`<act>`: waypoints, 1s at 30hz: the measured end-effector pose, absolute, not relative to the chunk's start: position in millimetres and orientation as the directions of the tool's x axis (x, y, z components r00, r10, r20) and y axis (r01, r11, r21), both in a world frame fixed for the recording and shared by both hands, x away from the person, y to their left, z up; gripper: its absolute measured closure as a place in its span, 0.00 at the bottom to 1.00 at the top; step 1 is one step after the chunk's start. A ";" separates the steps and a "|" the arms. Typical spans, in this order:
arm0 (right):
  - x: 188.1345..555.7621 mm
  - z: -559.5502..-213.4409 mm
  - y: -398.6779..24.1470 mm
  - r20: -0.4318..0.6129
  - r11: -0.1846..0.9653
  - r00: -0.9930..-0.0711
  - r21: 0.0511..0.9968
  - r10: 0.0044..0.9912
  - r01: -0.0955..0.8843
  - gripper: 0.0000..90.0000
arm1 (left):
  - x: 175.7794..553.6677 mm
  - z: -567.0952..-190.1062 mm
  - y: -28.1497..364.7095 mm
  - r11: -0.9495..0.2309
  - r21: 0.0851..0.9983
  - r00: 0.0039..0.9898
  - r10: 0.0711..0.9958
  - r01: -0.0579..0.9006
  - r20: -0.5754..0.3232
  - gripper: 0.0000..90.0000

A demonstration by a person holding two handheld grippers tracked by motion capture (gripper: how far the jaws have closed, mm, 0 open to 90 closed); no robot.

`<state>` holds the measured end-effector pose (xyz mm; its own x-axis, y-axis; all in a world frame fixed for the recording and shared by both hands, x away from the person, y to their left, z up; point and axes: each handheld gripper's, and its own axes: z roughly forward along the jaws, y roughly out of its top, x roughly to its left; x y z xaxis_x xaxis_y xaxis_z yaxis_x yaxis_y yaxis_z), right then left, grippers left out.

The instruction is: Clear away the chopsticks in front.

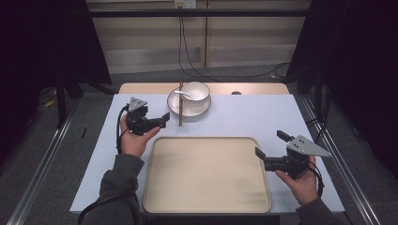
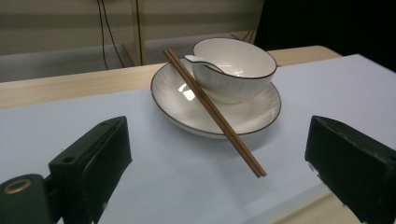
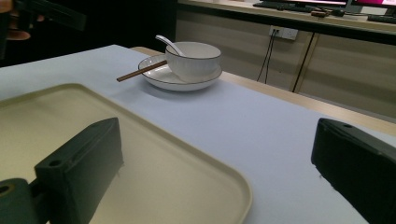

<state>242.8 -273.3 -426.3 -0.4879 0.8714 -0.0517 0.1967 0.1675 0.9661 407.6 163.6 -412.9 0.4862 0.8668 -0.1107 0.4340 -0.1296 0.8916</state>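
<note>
A bowl sits on a plate, just ahead of the left gripper. A spoon rests in the bowl. Chopsticks lean on the plate's rim. A tray lies between both grippers, touching the right gripper.

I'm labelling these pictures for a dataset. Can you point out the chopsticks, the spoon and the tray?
chopsticks (image 2: 212, 112): left gripper view, the middle of the shafts, over the plate.
spoon (image 3: 169, 44): right gripper view, the handle above the bowl's rim.
tray (image 1: 206, 176): high view, its bare floor.
</note>
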 end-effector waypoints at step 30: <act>243.3 -426.5 -273.6 -0.051 0.174 -0.519 0.966 0.854 0.192 0.03 | 499.3 -448.0 119.9 -0.120 0.800 0.346 0.931 0.588 -0.116 0.43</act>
